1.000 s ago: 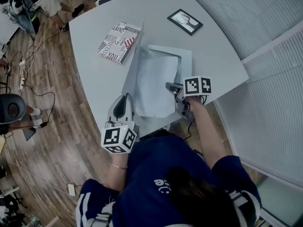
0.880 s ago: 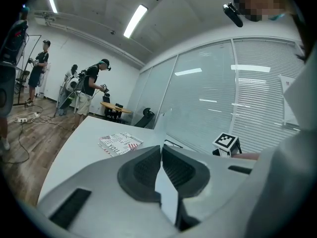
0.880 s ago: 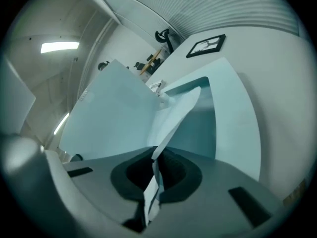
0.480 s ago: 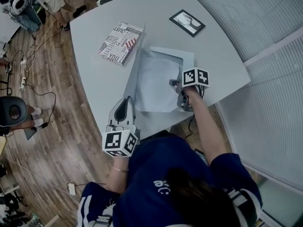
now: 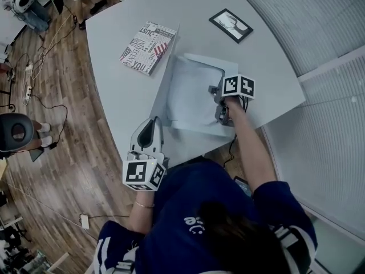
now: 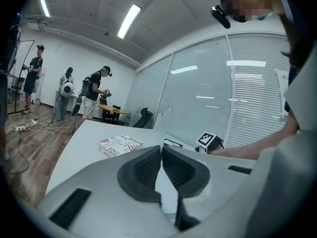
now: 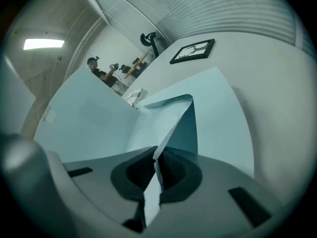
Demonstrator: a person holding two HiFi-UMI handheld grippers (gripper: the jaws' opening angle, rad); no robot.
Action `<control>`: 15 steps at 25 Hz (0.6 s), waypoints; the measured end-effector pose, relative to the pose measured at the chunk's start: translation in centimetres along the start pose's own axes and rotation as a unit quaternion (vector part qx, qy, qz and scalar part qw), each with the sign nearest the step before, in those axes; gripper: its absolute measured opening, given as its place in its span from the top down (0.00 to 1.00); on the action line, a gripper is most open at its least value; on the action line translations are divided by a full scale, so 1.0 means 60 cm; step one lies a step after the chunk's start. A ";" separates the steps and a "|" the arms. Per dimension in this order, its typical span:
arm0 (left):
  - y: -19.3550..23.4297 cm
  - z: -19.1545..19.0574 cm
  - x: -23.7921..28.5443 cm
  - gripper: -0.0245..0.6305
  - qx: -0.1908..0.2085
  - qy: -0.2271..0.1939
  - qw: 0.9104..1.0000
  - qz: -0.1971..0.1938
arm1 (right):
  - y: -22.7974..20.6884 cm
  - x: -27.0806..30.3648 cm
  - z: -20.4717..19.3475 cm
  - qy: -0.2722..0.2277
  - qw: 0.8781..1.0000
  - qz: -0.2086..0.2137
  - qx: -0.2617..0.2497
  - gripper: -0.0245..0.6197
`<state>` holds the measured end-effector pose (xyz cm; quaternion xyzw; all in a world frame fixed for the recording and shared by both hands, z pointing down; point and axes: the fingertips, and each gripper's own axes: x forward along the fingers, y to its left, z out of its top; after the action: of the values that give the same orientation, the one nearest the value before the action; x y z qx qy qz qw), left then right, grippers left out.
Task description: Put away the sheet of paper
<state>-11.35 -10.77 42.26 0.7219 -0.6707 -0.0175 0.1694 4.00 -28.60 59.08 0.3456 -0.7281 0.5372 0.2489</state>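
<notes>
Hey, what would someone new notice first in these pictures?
The open pale blue folder mid-table, its cover held up by the shut left tongs. The right tongs pinch the sheet of paper over it. Beyond lie a printed magazine and a black picture frame.

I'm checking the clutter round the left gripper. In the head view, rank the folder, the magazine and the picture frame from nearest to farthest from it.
1. Folder: its raised cover is clamped in the left gripper.
2. Magazine: farther off, towards the upper left.
3. Picture frame: farthest, at the upper right.
</notes>
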 end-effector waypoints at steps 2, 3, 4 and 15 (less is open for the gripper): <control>0.001 0.000 0.001 0.94 0.003 0.000 1.000 0.001 | -0.002 0.002 0.007 -0.004 1.000 -0.002 -0.007 0.95; 0.001 0.000 0.002 0.94 0.008 0.001 1.000 0.001 | -0.002 0.003 0.010 -0.007 1.000 -0.002 -0.009 0.95; 0.001 0.000 0.001 0.94 0.013 0.002 1.000 0.001 | -0.002 0.003 0.012 -0.012 1.000 -0.002 -0.010 0.95; -0.011 0.000 0.005 0.95 0.019 0.007 1.000 -0.017 | 0.013 0.013 0.024 -0.043 0.999 0.006 0.001 0.95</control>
<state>-10.71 -11.01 42.16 0.7364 -0.6574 -0.0026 0.1601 2.93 -30.04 58.77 0.3642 -0.7393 0.5243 0.2140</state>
